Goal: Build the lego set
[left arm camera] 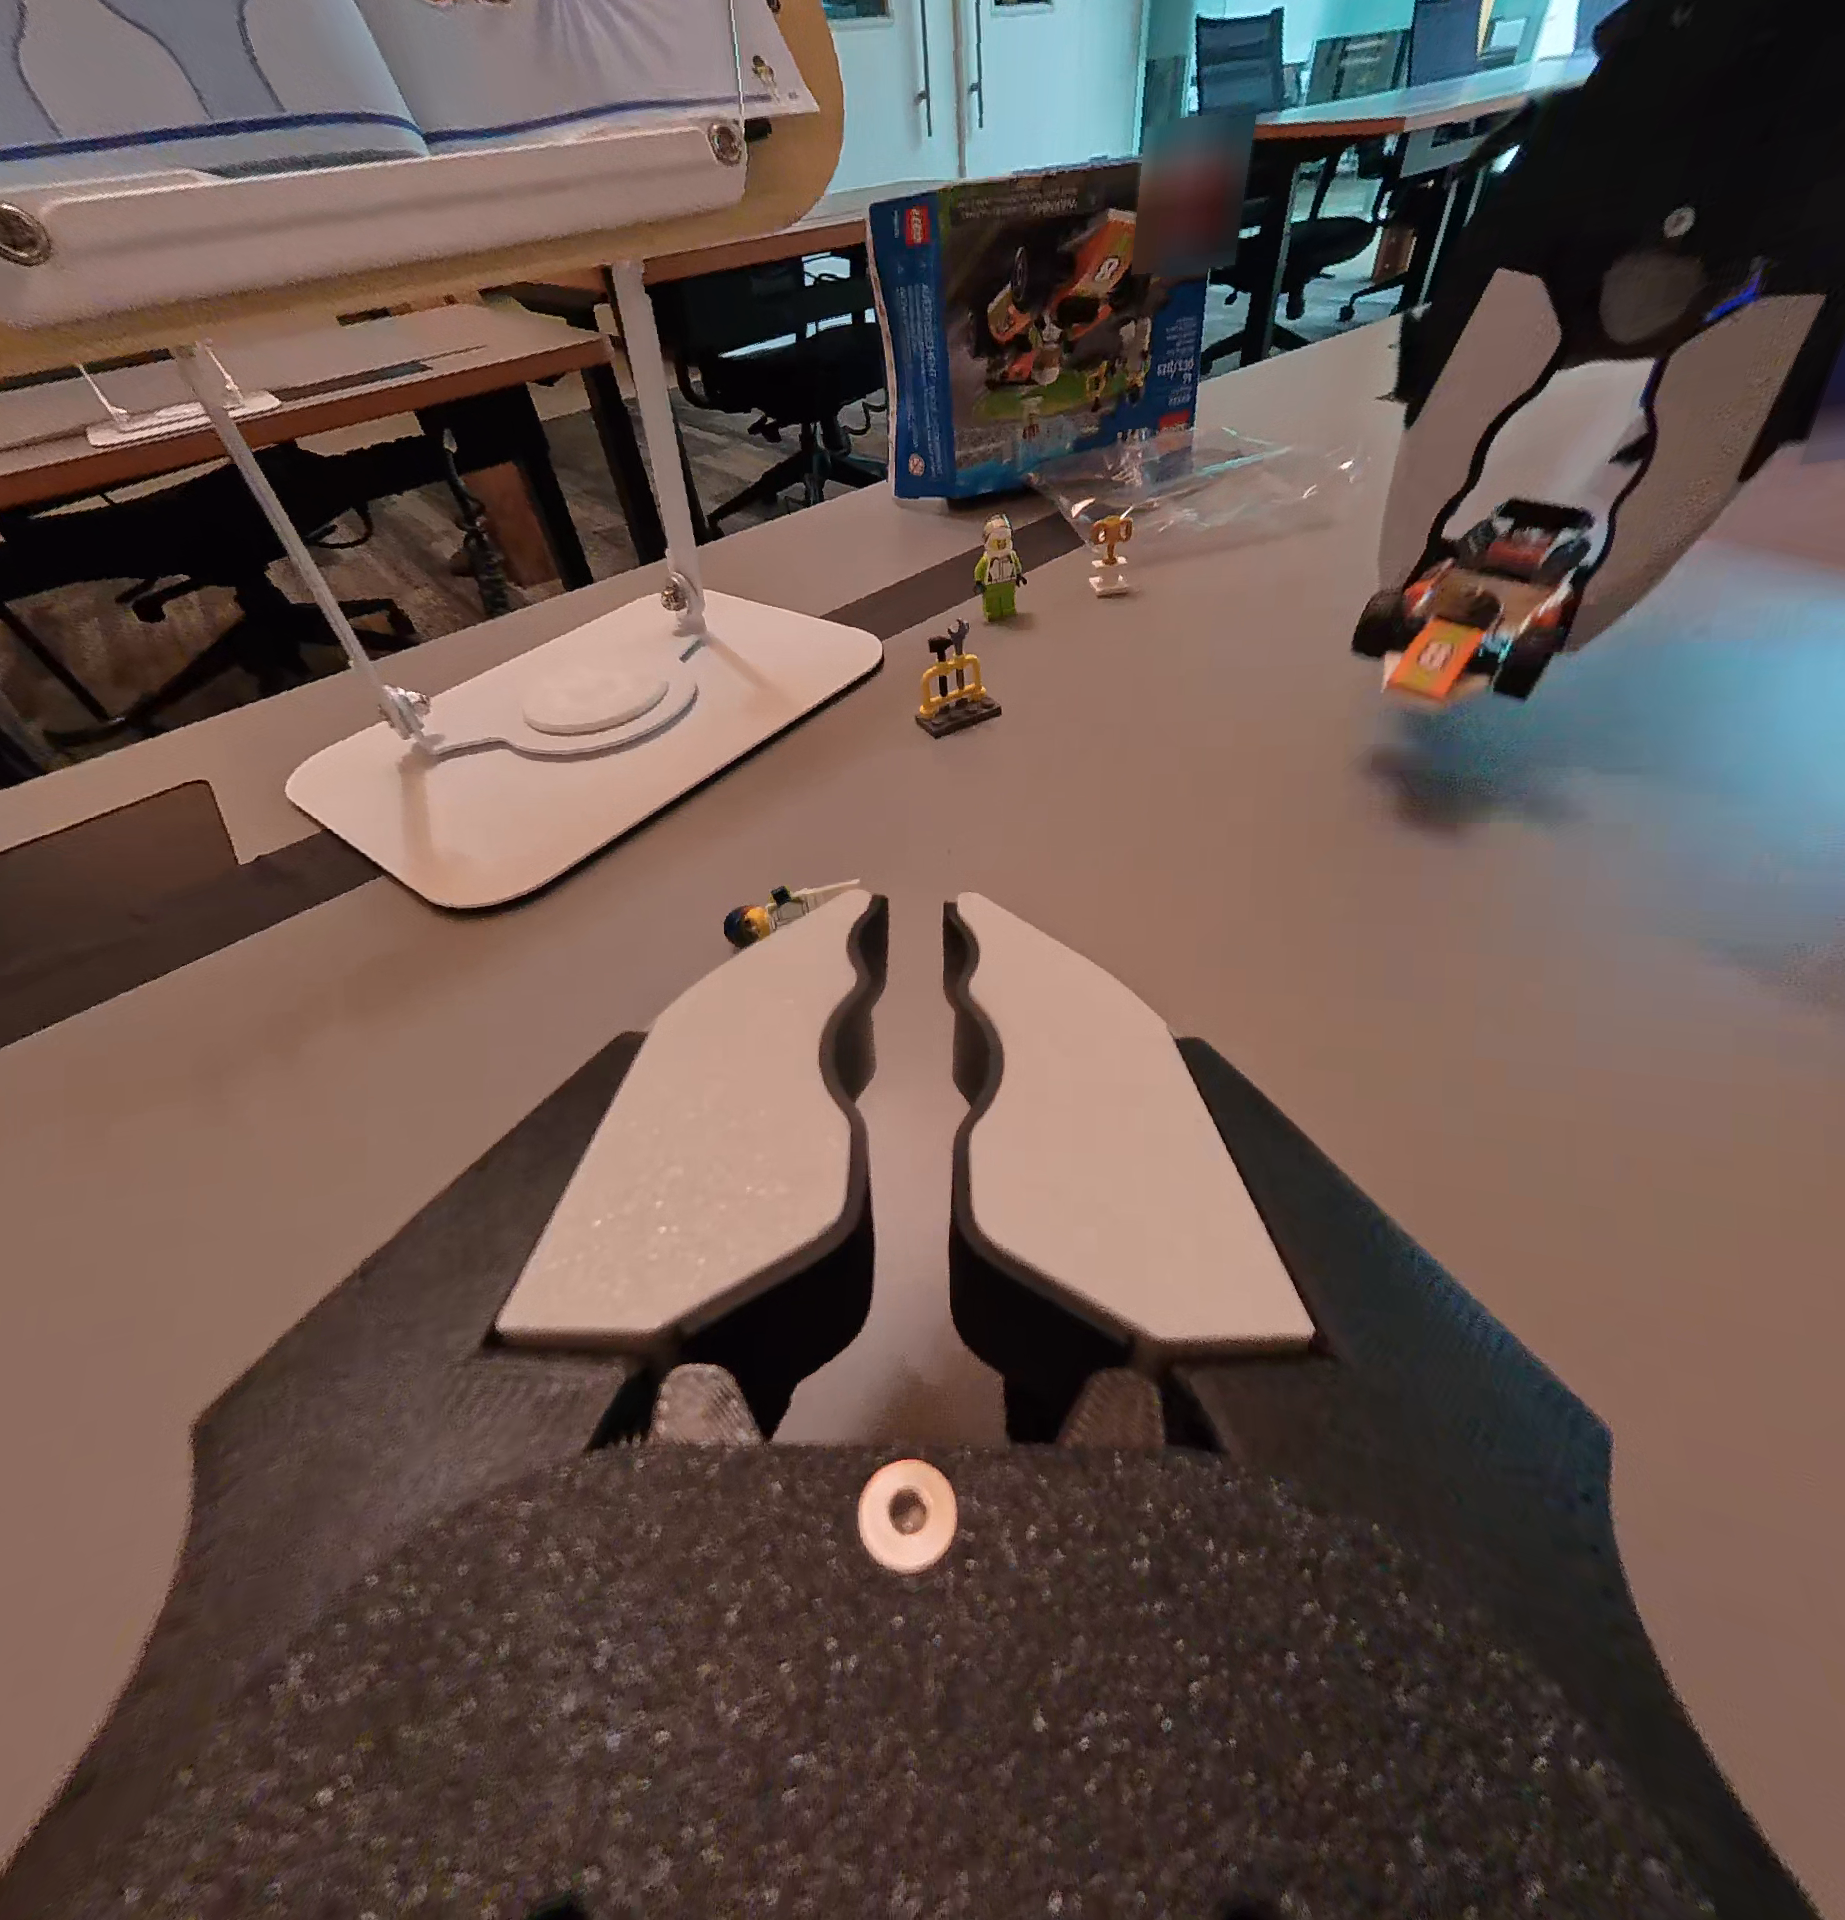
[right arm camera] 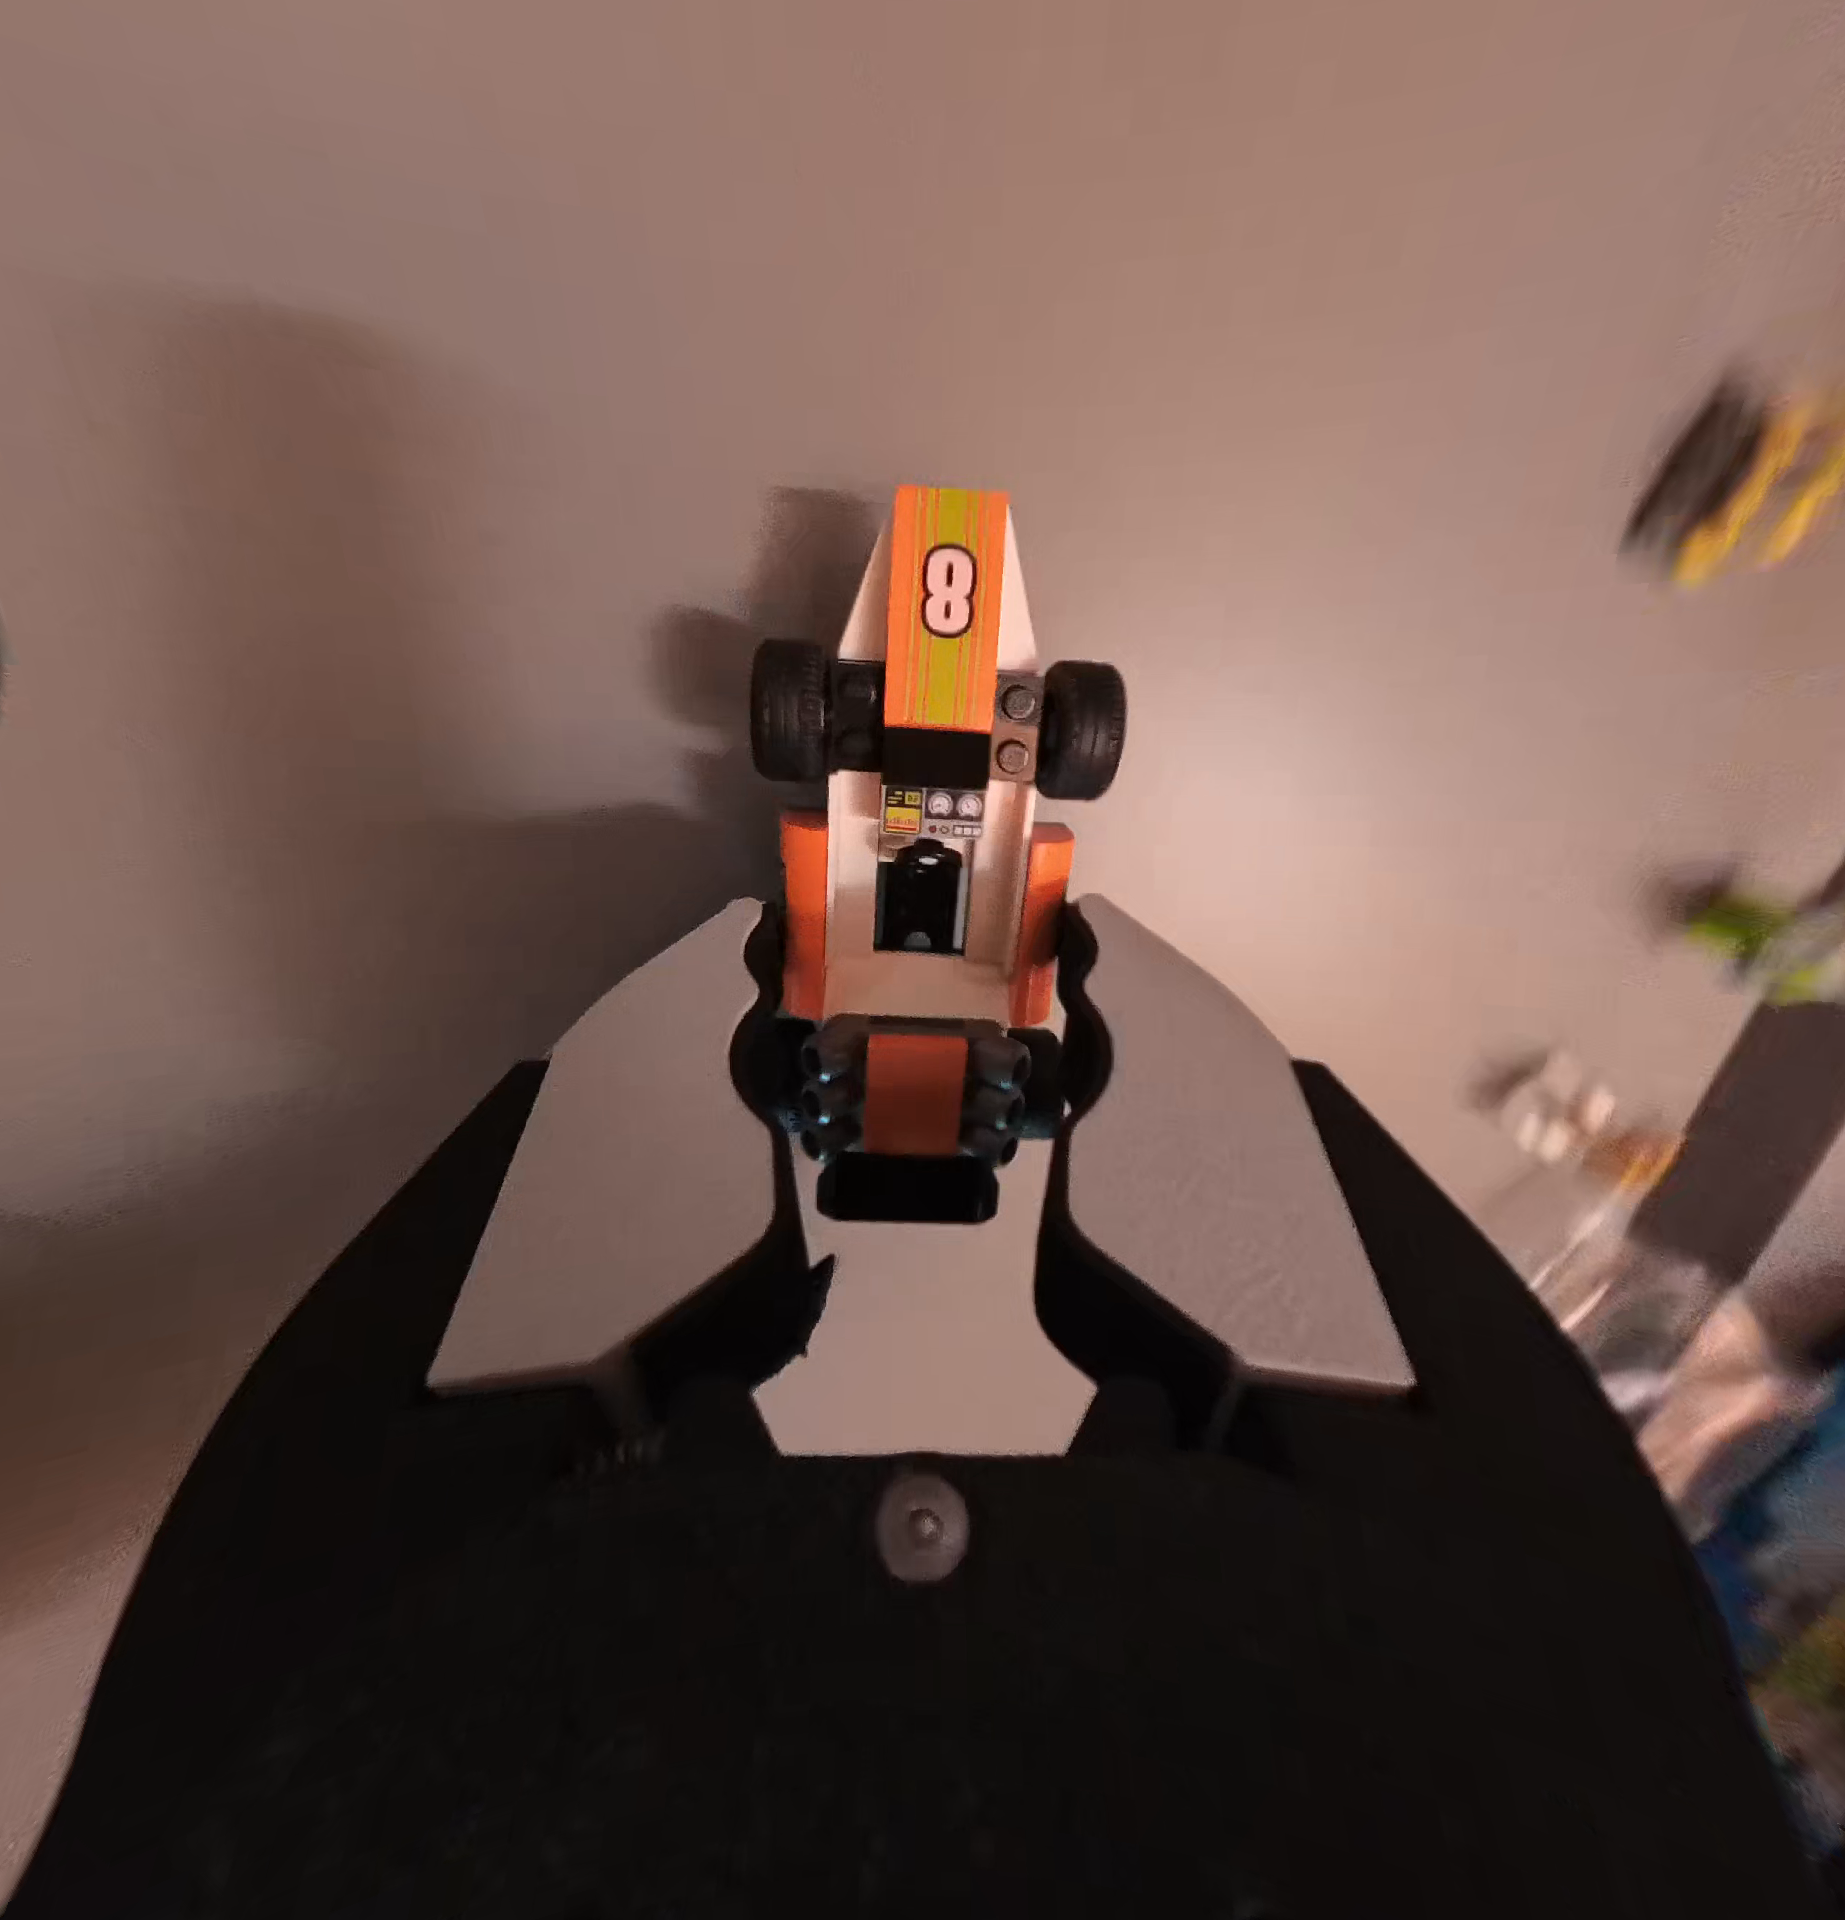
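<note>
Where chairs [left arm camera: 793, 343] line desks, grey table [left arm camera: 1209, 883].

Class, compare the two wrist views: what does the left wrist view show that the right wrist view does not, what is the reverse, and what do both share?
Only the left wrist view shows the left gripper, empty and slightly open, the white stand, the set's box and the lying minifigure. Only the right wrist view shows the car's cockpit from above. Both show the right gripper shut on the orange car above the grey table.
</note>
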`<state>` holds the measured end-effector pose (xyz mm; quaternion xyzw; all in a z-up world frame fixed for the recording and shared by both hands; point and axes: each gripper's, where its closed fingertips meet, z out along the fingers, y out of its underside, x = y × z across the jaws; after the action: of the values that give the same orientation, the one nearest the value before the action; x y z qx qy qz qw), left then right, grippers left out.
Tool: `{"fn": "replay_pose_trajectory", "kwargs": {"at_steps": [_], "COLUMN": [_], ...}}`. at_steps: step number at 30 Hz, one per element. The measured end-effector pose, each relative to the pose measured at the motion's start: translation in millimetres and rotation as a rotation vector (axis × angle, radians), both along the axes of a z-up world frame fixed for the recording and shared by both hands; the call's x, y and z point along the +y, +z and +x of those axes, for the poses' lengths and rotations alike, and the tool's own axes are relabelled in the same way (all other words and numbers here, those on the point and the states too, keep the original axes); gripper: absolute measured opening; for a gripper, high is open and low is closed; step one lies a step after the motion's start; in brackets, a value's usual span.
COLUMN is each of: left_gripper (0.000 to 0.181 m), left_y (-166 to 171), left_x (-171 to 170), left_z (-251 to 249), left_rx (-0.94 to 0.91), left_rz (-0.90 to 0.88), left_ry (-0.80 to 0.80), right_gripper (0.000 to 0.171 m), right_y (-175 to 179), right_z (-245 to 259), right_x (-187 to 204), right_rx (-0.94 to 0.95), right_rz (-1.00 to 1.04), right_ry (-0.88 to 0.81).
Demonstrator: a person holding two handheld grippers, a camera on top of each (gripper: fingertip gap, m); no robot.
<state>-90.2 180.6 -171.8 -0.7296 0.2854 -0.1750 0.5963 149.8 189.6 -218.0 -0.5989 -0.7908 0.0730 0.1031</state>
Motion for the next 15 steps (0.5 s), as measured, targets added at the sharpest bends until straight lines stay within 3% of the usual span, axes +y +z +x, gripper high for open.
{"fn": "replay_pose_trajectory", "kwargs": {"at_steps": [8, 15], "left_gripper": [0.008, 0.007], "left_y": [16.3, 28.1], "left_x": [0.1, 6.0], "left_z": [-18.4, -38.4], "left_rx": [-0.109, -0.244], "left_rz": [-0.007, -0.038], "left_ry": [0.041, 0.097], "right_gripper": [0.051, 0.054], "right_y": [-9.4, -30.2], "right_z": [-138.5, -164.3], "right_x": [-39.5, -48.3], "right_rx": [-0.052, -0.079], "right_rz": [0.01, -0.001], "right_ry": [0.229, 0.176]}}
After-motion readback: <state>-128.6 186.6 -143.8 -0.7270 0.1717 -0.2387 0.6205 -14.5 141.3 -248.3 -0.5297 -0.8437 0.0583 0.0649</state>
